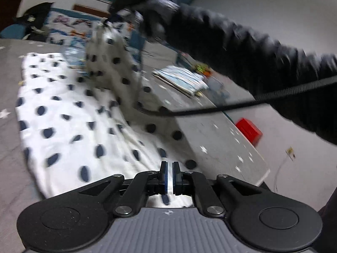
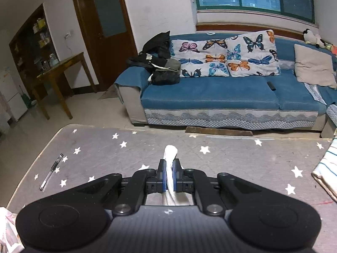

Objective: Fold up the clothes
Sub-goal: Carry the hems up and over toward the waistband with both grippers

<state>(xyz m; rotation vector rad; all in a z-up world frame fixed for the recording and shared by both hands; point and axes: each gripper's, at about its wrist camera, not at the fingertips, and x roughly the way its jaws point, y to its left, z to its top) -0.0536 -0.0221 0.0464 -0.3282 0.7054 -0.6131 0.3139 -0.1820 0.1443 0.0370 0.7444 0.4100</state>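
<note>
The dotted cloth (image 1: pixel 69 116) lies spread on the grey starred table (image 1: pixel 221 139), its long axis running from near to far, the far right corner pulled up into a peak. The right gripper (image 2: pixel 168 174) is clamped on a white bunch of that cloth. The left gripper (image 1: pixel 169 175) hovers over the near edge, jaws a narrow slit apart; whether fabric sits between them I cannot tell. Risk: the thin bunch could slip free mid-fold, or the black cable (image 1: pixel 210 109) draped across the cloth could drag it askew toward the folded striped cloth (image 1: pixel 181 80) at right.
</note>
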